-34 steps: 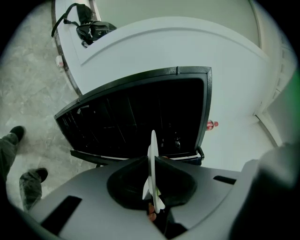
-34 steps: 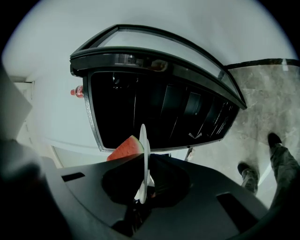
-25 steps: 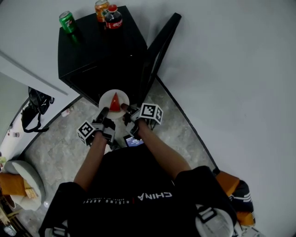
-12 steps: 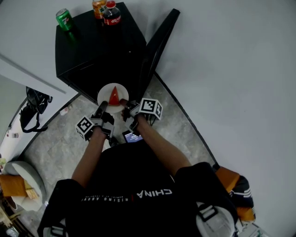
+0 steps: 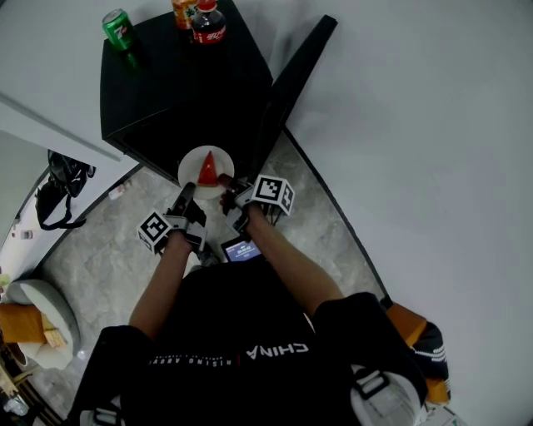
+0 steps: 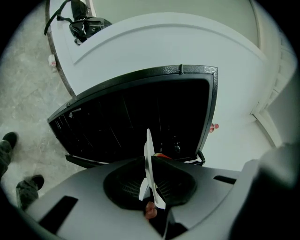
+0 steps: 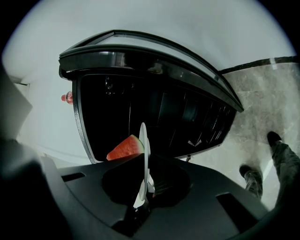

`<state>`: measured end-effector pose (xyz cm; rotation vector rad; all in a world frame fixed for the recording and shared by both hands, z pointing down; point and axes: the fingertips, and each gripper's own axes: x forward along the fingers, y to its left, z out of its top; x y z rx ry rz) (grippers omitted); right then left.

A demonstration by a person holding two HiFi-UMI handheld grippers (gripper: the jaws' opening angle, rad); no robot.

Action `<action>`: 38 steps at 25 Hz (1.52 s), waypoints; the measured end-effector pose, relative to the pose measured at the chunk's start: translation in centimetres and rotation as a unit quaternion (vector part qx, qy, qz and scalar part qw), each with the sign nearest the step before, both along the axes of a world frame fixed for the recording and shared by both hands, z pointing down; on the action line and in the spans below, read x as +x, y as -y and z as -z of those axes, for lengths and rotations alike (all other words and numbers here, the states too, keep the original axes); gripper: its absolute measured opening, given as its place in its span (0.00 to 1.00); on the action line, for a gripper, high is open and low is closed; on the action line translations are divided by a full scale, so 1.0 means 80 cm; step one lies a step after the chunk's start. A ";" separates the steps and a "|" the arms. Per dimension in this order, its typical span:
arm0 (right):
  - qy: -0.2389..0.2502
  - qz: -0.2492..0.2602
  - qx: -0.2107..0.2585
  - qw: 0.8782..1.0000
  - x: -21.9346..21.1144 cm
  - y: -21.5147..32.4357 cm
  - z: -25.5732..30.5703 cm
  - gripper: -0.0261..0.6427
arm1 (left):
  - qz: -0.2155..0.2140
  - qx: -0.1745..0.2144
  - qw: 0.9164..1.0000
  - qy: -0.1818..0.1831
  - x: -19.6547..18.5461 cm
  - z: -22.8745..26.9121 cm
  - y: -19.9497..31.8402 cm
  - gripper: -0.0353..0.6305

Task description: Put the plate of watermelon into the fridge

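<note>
A white plate (image 5: 191, 177) bearing one red wedge of watermelon (image 5: 207, 170) is shown held level above the marbled floor (image 5: 100, 254), just in front of the open front of a low black fridge (image 5: 179, 87). The plate is gripped from both sides. The left hand-held gripper (image 5: 184, 198) is closed on the near left rim, and the right hand-held gripper (image 5: 226, 186) is closed on the near right rim (in each gripper view the plate is seen edge-on, pinched between the two jaws). The wedge lies near the middle of the plate with its point directed toward the fridge; in the right gripper view its red flesh and thin green rind are seen to the left of the plate's edge. The fridge door (image 5: 293, 79) is swung wide to the right, and the dark interior is seen directly ahead in both gripper views. On top of the fridge, at its far edge, a green can (image 5: 118, 31) stands apart to the left, and an orange can (image 5: 183, 10) and a red-labelled bottle (image 5: 208, 23) stand side by side.
</note>
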<state>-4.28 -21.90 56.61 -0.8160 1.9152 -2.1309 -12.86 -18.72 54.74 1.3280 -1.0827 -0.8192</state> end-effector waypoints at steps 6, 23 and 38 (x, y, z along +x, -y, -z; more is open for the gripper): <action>-0.016 -0.004 0.000 1.000 -0.009 0.028 -0.025 0.08 | 0.024 -0.026 0.999 -0.012 -0.010 -0.032 0.027 0.10; -0.056 -0.011 0.019 0.998 -0.043 0.148 -0.135 0.09 | 0.104 -0.054 0.993 -0.028 -0.051 -0.169 0.142 0.08; -0.090 0.035 0.039 0.995 -0.056 0.155 -0.189 0.09 | 0.143 -0.056 0.988 -0.008 -0.076 -0.235 0.186 0.08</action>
